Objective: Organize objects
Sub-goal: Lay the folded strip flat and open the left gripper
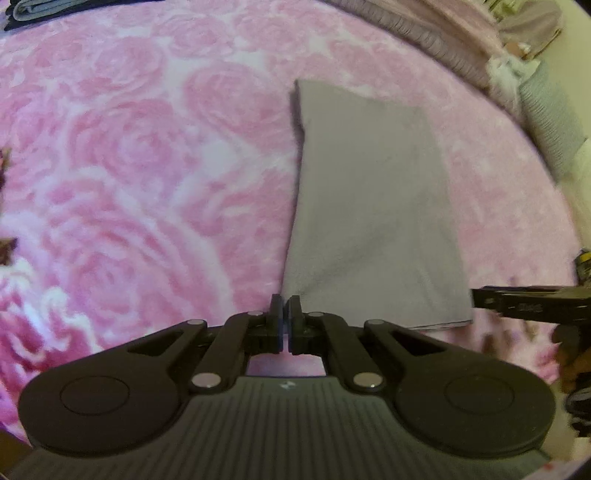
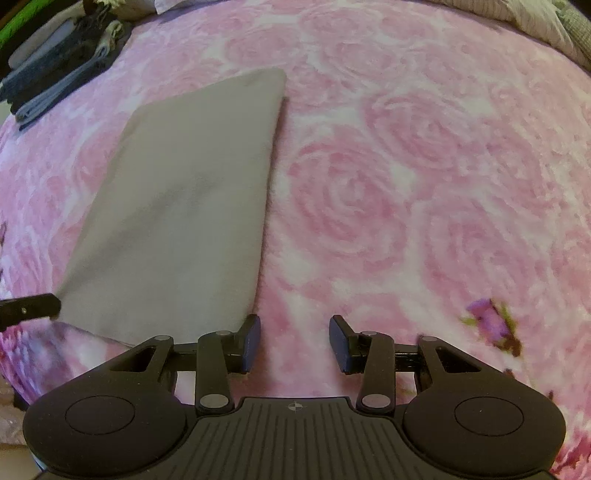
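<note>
Left tongs (image 1: 286, 306) closed, right tongs (image 2: 294, 341) agape.

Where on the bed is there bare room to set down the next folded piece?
Bare rose-print blanket spreads wide to the right of the folded grey cloth, up to the striped bedding at the far edge. More lies to the cloth's left, below the stack of folded clothes. Crowded at the cloth's near edge, where left gripper and right gripper sit.

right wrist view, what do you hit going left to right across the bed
stack of folded dark clothes at the far left → folded grey towel → right gripper, jaws apart just right of the towel's near corner → purple flower print on the pink rose blanket
</note>
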The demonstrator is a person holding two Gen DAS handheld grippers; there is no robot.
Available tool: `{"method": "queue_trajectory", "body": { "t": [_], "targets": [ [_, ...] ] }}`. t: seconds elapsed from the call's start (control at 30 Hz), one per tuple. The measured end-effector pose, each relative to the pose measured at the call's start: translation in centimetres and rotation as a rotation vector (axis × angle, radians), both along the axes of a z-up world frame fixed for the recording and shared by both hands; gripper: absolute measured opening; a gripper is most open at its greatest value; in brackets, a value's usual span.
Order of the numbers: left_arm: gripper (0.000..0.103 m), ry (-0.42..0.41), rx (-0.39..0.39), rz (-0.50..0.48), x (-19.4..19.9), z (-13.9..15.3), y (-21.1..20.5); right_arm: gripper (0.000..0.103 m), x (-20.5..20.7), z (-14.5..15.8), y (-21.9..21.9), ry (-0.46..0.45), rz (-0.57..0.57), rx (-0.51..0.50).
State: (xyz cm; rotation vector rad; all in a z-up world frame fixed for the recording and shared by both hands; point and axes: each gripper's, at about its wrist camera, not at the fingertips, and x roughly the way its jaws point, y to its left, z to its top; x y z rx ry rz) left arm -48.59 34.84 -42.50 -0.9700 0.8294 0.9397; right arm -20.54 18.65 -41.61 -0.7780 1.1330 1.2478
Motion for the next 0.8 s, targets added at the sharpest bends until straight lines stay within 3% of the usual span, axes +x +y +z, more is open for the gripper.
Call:
{"method": "queue_trajectory", "body": {
  "t": [0.17, 0.27, 0.4, 0.5, 0.6, 0.73, 0.8],
  "targets": [
    [0.002, 0.017, -0.039, 0.019, 0.6, 0.0, 0.8, 0.038, -0.5, 0.2, -0.1, -0.053, 0.043, -0.005],
    [0.005, 0.03, -0.043, -0.001, 0.9, 0.9, 0.7, 0.038, -0.8, 1.9, -0.5, -0.096, 0.036, 0.06],
    [0.008, 0.052, -0.049, -0.018, 1.3, 0.7, 0.6, 0.038, -1.5, 3.5, -0.7, -0.027, 0.071, 0.164],
    [0.014, 0.064, -0.063, -0.005, 1.2, 0.5, 0.3, 0.038, -2.2, 1.8, -0.5, 0.014, 0.119, 0.124],
    [0.028, 0.101, -0.08, 0.02, 0.1, 0.6, -0.5, 0.038, -1.1, -0.5, -0.9, -0.006, 0.089, 0.018],
    [0.028, 0.176, -0.094, 0.029, -0.8, 1.4, -1.8, 0.038, 1.5, -0.1, -2.7, 0.01, 0.0, -0.006],
    [0.029, 0.133, -0.116, 0.064, -1.1, 2.2, -2.3, 0.038, 2.8, 0.4, -3.7, 0.021, -0.048, -0.003]
  ]
}}
